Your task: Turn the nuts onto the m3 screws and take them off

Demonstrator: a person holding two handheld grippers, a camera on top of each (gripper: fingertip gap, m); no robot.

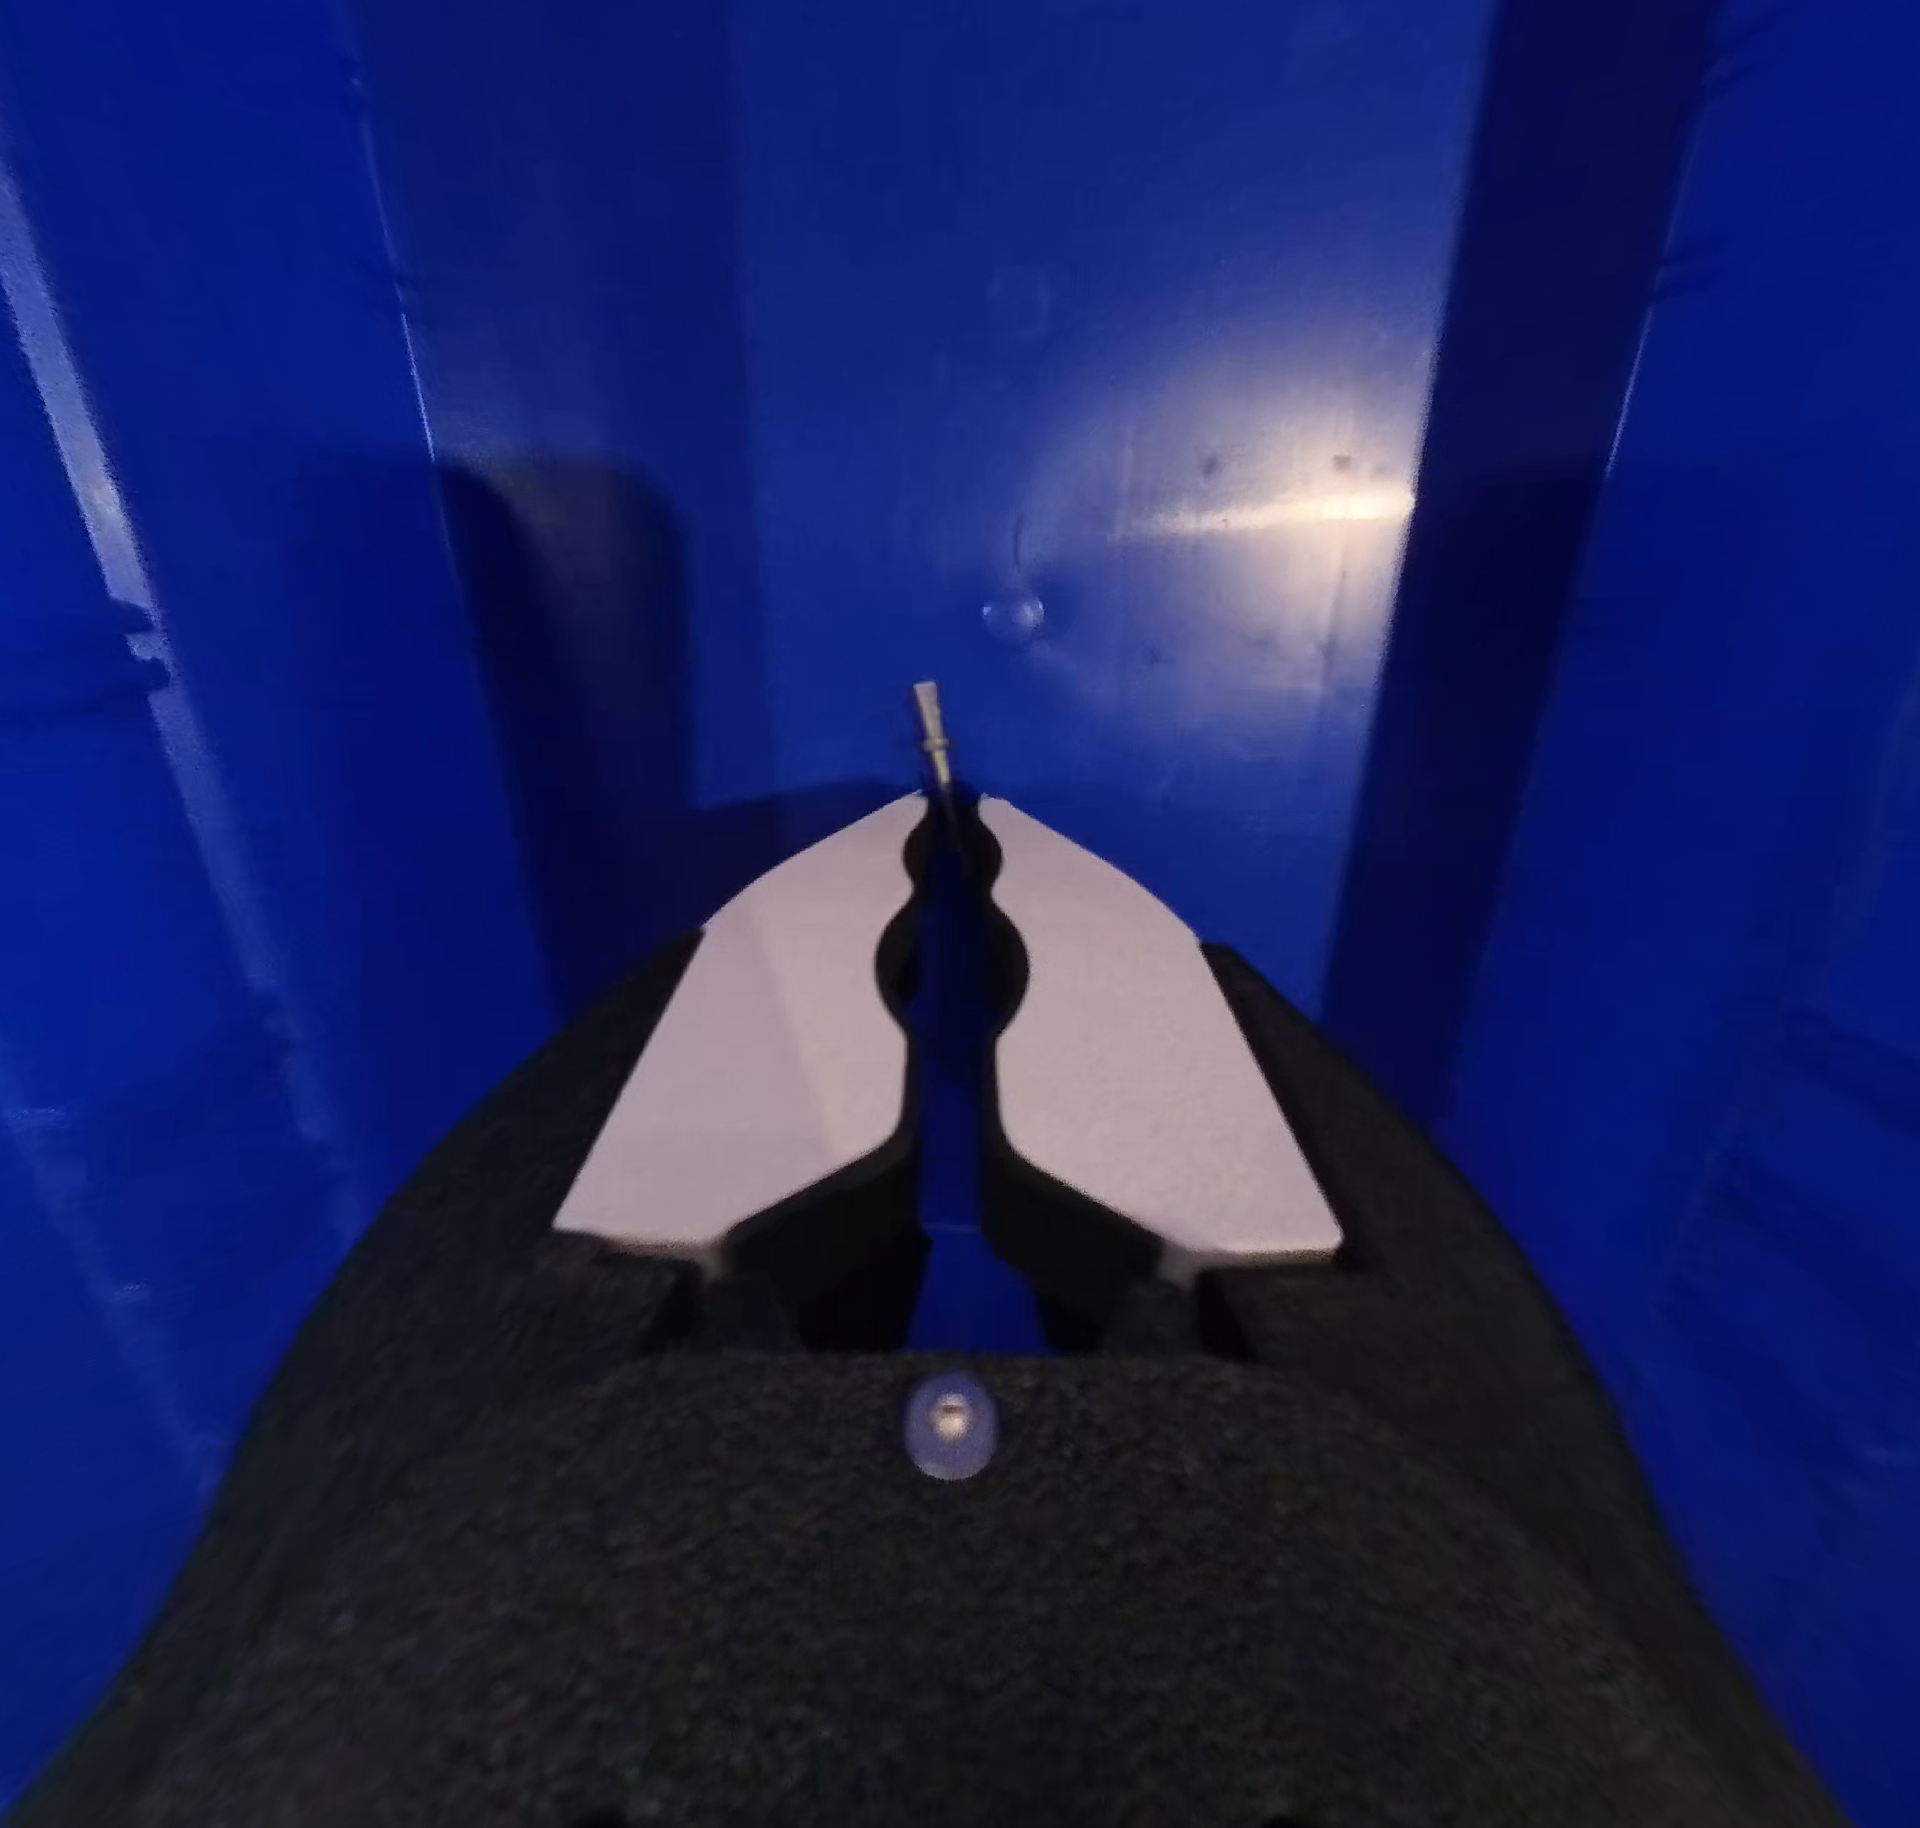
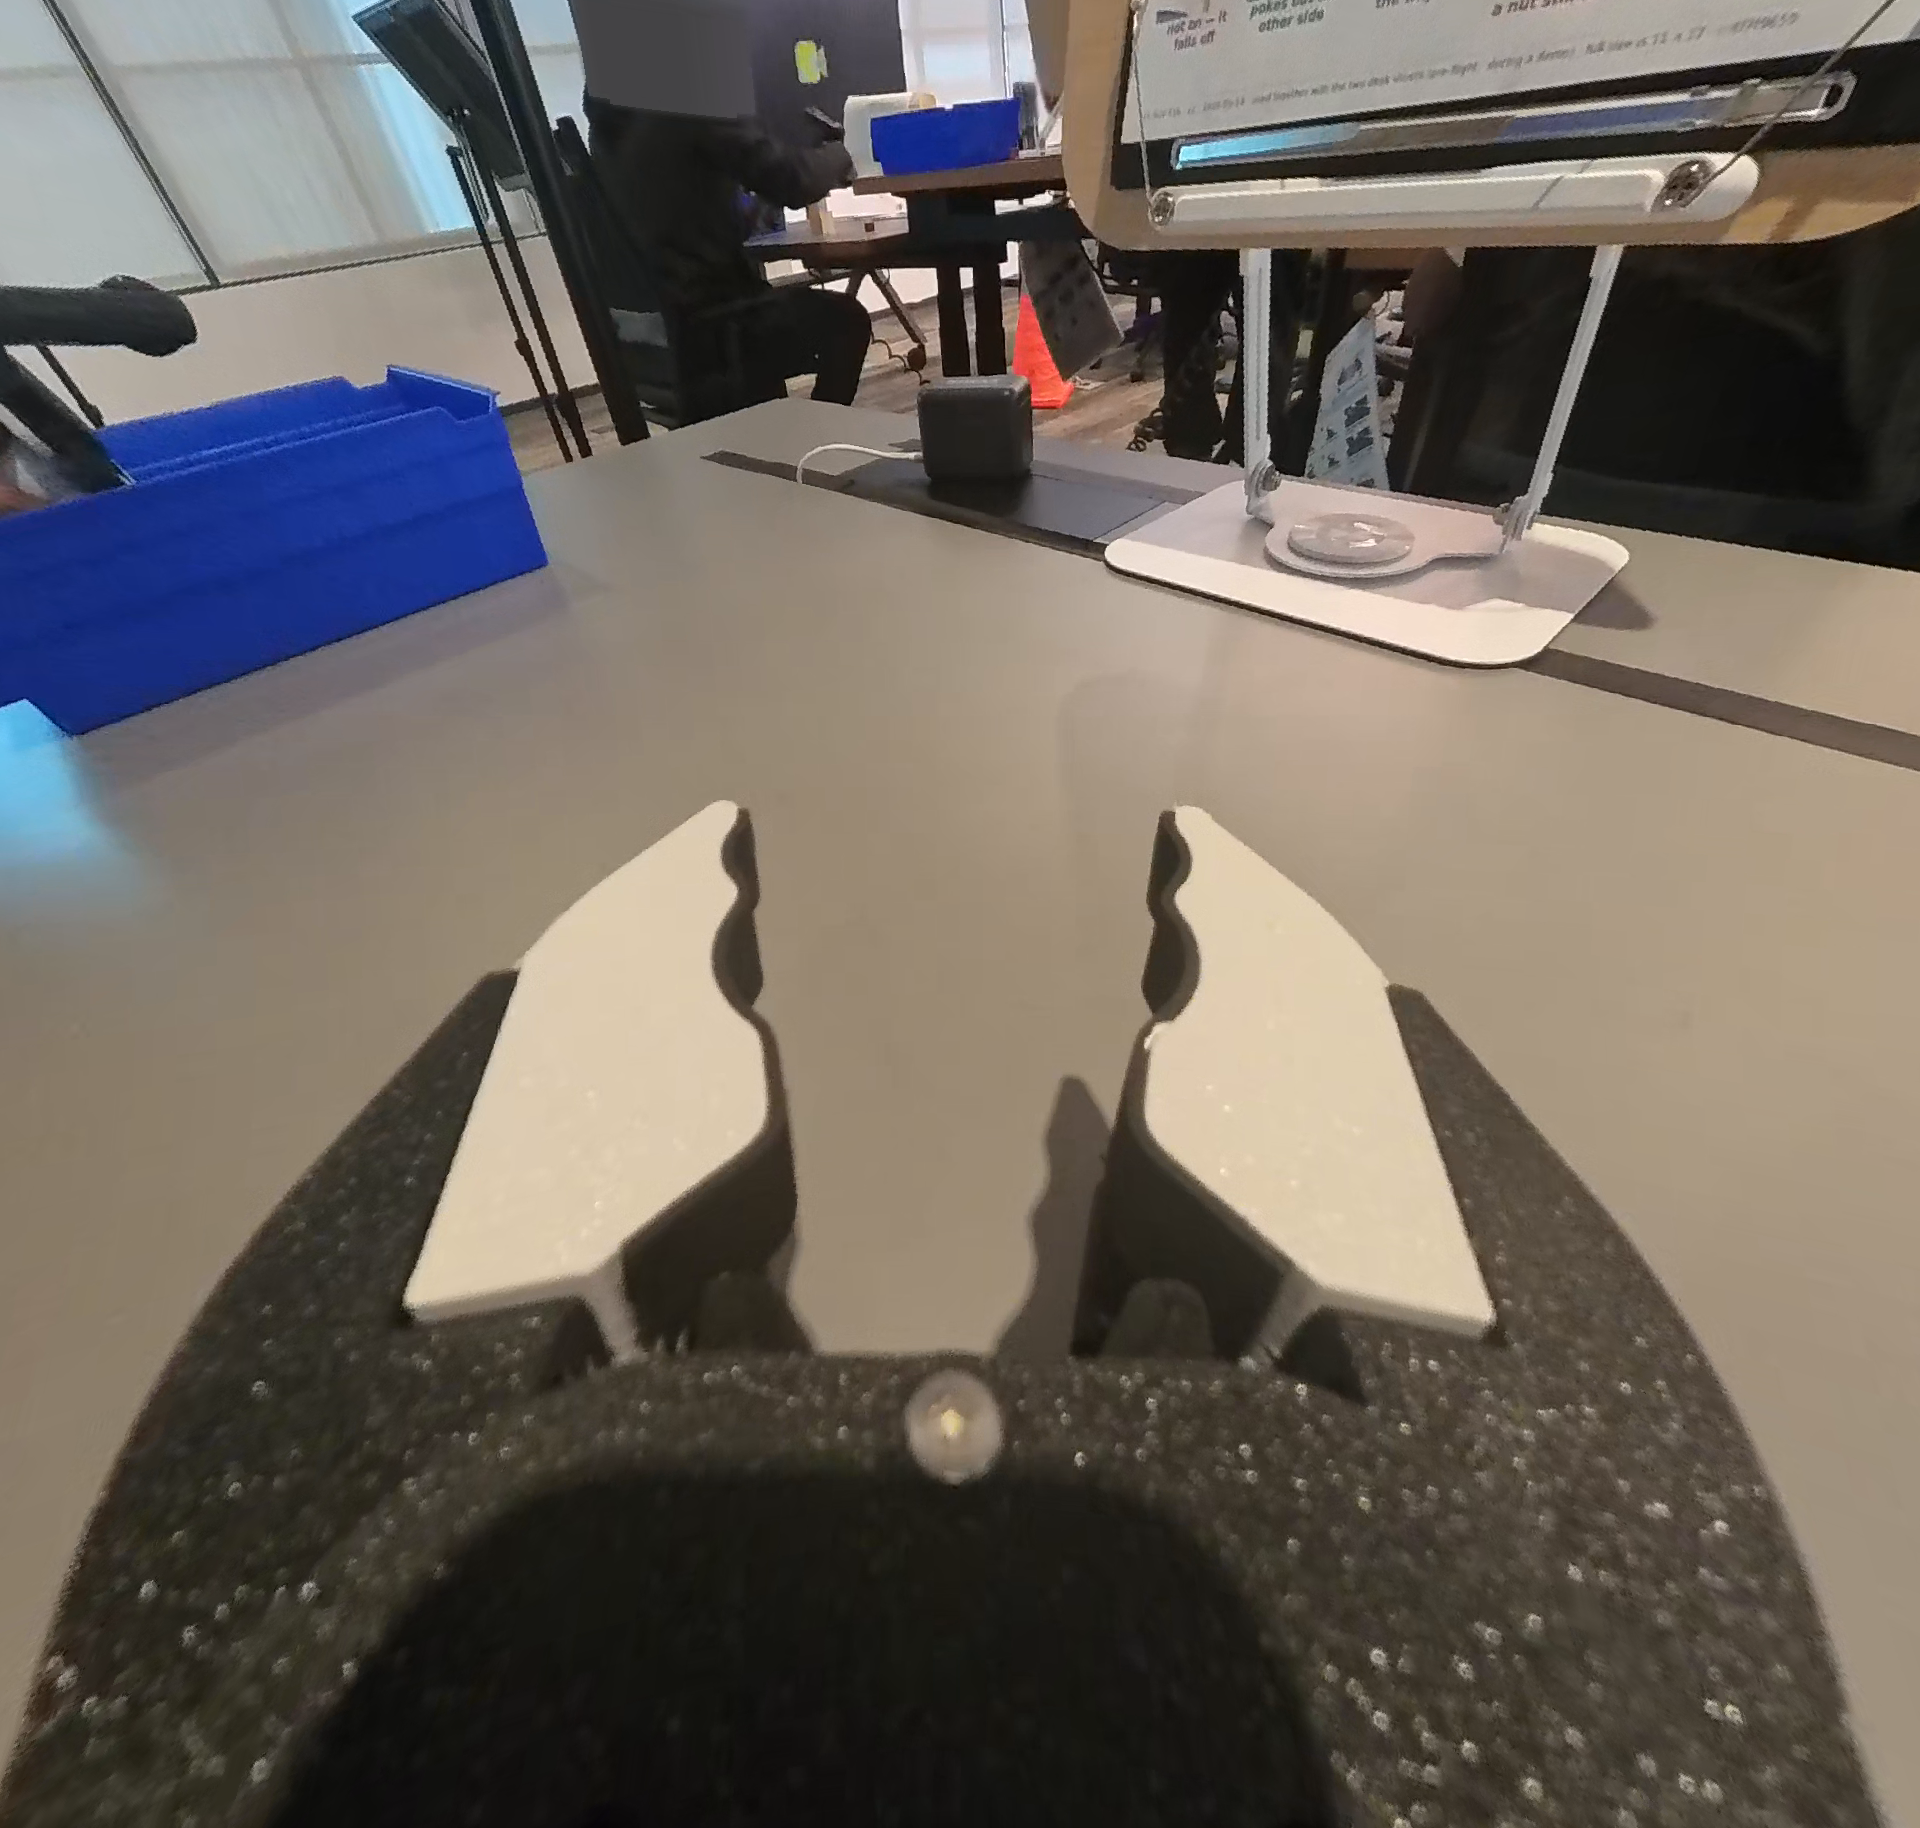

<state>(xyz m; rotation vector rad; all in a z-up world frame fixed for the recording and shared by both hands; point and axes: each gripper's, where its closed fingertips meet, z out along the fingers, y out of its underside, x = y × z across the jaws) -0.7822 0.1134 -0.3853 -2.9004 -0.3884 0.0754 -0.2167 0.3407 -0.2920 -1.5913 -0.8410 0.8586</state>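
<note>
While the left gripper [image 1: 948,799] sat deep inside a blue bin [image 1: 1143,376], its fingertips were clenched on a thin metal m3 screw [image 1: 928,729], shank sticking out past the tips toward the bin's far wall. A small collar partway along the shank could be a nut, too small to confirm. No loose nuts or other screws visible on the bin surfaces in that view.

Right gripper [image 2: 954,822] was released, jaws wide apart, nothing between them, hovering low over the bare grey table [image 2: 935,656]. Further off to its left stood a blue bin [image 2: 270,542] on the table, with a dark arm-like shape [image 2: 104,318] above it, likely the other gripper's side, hard to tell. Beyond, a small black cube with a white cable [image 2: 975,428], then a white stand base [image 2: 1371,573] holding an instruction board [image 2: 1455,43]. Another person [image 2: 717,251] sat at a far desk.

Progress judgement: early or mid-cycle. One screw in hand; right gripper had no nut. Threading on and taking off both looked outstanding.
</note>
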